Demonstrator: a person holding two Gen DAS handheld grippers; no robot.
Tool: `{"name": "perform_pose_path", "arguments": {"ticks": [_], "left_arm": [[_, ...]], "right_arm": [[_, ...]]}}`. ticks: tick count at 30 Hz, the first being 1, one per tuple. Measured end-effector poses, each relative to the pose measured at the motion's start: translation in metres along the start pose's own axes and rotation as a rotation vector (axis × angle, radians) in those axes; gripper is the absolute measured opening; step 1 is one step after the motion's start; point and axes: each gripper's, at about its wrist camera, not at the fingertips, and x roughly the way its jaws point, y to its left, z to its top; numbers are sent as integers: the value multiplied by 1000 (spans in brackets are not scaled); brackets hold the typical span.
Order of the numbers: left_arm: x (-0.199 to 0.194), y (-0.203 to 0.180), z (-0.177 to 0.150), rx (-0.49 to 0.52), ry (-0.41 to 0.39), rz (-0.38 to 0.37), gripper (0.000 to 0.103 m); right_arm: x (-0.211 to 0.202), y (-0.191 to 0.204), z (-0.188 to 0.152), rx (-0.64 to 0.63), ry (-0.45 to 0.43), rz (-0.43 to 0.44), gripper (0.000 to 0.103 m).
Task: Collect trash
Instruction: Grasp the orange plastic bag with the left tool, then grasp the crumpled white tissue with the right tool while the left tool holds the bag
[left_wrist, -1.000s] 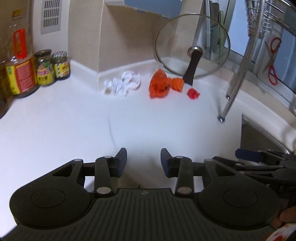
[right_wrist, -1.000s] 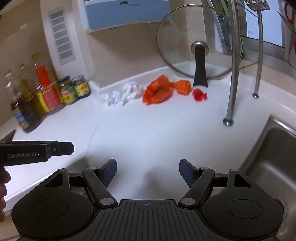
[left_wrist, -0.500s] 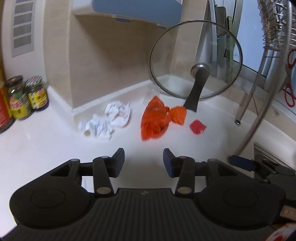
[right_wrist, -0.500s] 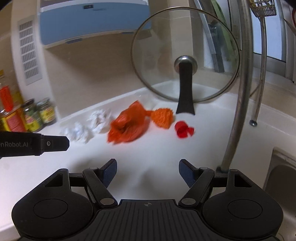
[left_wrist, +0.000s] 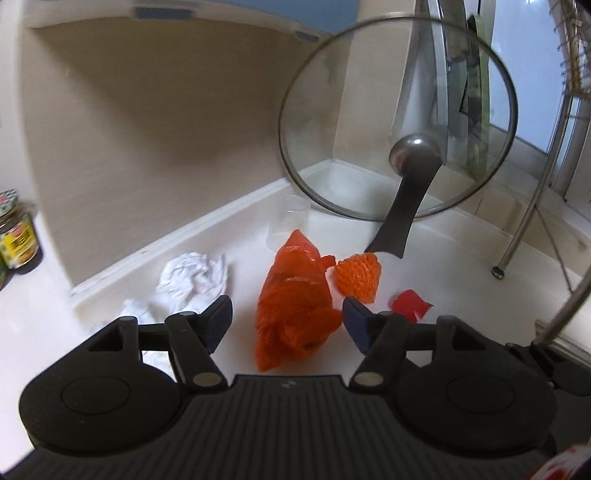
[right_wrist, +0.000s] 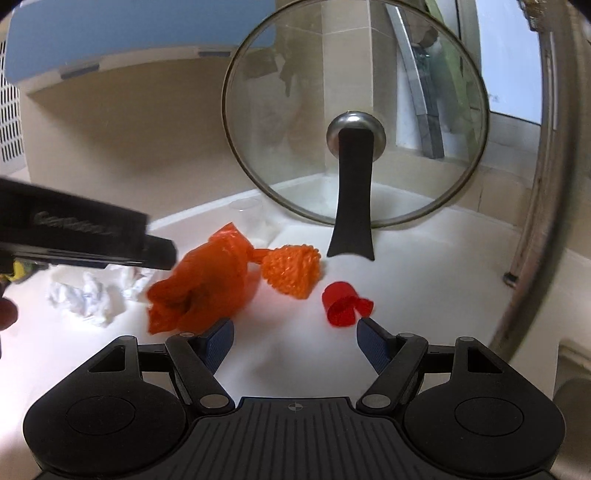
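The orange plastic bag (left_wrist: 295, 306) lies crumpled on the white countertop (left_wrist: 55, 332), near the back wall. I have it between the fingers of my left gripper (left_wrist: 287, 321), whose jaws are opening; the pads do not press on it. Touching its right end is an orange mesh net (left_wrist: 357, 275), and further right, apart from both, lies a red plastic scrap (left_wrist: 410, 305). To the left of the bag sit crumpled white paper wads (left_wrist: 192, 280), just beside the left finger.

My right gripper (right_wrist: 295, 341) is spread wide with nothing between its pads. Its left pad is close to the near corner of the bag, and the red scrap lies just beyond its right pad.

Behind the trash a glass pot lid (left_wrist: 397, 118) stands upright on its black handle (left_wrist: 404, 210). A clear plastic cup (left_wrist: 286, 225) stands at the wall, left of the lid. A labelled jar (left_wrist: 16, 236) is at the far left.
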Motion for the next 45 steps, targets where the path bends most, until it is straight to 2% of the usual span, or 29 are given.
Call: {"name": "perform_pose_path", "arguments": {"ticks": [9, 14, 19, 25, 33, 40, 45], "left_arm": [[60, -11, 5, 78, 88, 41, 63], [77, -8, 1, 87, 124, 59, 62], [79, -6, -6, 105, 114, 61, 48], [66, -8, -14, 134, 76, 72, 37], [13, 8, -20, 64, -32, 85, 36], [-44, 44, -28, -19, -114, 154, 36], [-76, 80, -37, -83, -138, 246, 36]], "right_arm": [[25, -4, 3, -30, -10, -9, 74], [28, -9, 1, -26, -5, -2, 74], [29, -14, -1, -8, 1, 5, 74], [25, -14, -2, 9, 10, 21, 74], [13, -5, -2, 13, -1, 72, 74], [16, 15, 4, 31, -10, 219, 74], [30, 34, 13, 34, -18, 341, 74]]}}
